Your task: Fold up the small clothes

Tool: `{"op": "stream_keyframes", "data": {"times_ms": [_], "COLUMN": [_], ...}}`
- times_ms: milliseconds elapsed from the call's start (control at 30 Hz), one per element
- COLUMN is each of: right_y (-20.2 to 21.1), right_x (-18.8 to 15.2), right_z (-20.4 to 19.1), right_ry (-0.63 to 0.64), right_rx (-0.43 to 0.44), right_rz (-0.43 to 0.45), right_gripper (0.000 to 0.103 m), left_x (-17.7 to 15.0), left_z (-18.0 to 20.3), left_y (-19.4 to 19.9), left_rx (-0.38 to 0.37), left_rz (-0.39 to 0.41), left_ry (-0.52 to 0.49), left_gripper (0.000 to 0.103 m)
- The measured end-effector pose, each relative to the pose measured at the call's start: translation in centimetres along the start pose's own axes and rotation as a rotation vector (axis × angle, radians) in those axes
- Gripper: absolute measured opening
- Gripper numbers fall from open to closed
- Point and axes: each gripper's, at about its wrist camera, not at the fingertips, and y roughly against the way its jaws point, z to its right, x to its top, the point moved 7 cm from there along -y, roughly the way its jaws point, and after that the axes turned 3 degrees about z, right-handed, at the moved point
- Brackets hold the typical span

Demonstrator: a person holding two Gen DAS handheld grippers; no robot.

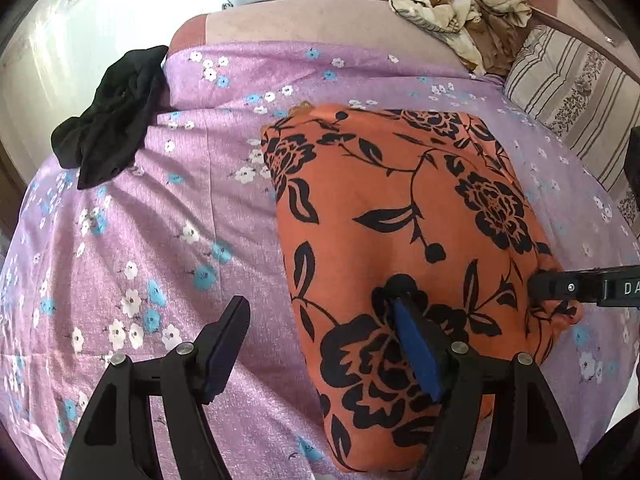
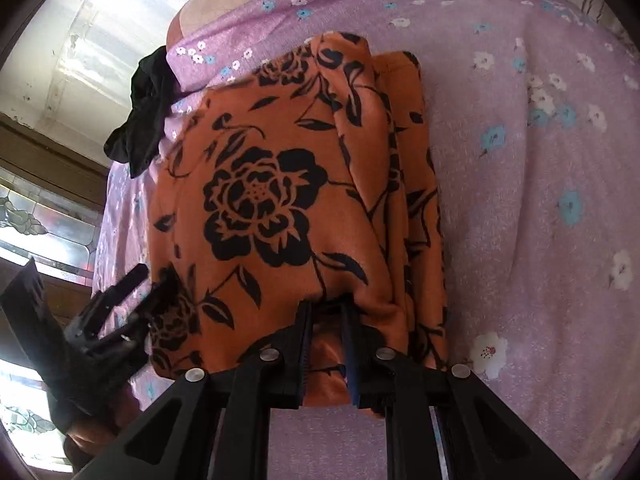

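An orange garment with black flowers (image 1: 400,220) lies folded on the purple flowered bedsheet (image 1: 160,220); it also shows in the right wrist view (image 2: 280,200). My left gripper (image 1: 316,320) is open; its right finger (image 1: 416,344) rests on the garment's near part and its left finger (image 1: 224,344) is over the sheet. It also shows in the right wrist view (image 2: 136,292) at the garment's left edge. My right gripper (image 2: 326,316) is closed on the garment's near edge, cloth bunched between the fingers. It also enters the left wrist view (image 1: 536,286) from the right.
A crumpled black garment (image 1: 108,120) lies at the sheet's far left edge, also in the right wrist view (image 2: 144,116). A cream patterned cloth pile (image 1: 460,12) sits at the back right. A striped pillow (image 1: 572,92) lies at the right. A wall and window are at the left.
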Motion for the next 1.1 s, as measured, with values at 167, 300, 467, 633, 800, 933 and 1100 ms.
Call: {"op": "stream_keyframes", "data": {"times_ms": [167,300,467,633,800,933,1100], "right_y": [1.5,4.5,1.8,-0.8,1.3,-0.2,-4.2], "right_x": [0.7,3.5,6.9,7.7,9.5,11.2,12.2], "right_z": [-0.1,-0.4,1.6,2.8,2.4,2.0,2.3], "right_ry": [-0.010,-0.021,-0.081,-0.148,-0.154,-0.160,-0.176], "right_rx": [0.043,0.081,-0.022,-0.004,0.025,0.028,-0.003], "right_rz": [0.035,0.208,0.236,0.180,0.283,0.293,0.235], "right_gripper": [0.019,0.019,0.020,0.023,0.025,0.025,0.025], "left_x": [1.2,2.1,1.2,1.1,1.1,1.0,1.1], "left_z": [-0.5,-1.8,-1.8,-0.9,-1.2,-1.1,-0.9], "left_y": [1.9,2.3,0.6,0.4,0.3,0.3,0.1], "left_rx": [0.016,0.085,0.143,0.193,0.175,0.178,0.173], "left_rz": [0.068,0.113,0.062,0.072,0.067,0.070,0.074], "left_ry": [0.034,0.098,0.061,-0.005,0.017,0.016,0.007], "left_gripper": [0.075,0.075,0.077,0.077,0.077,0.077,0.077]}}
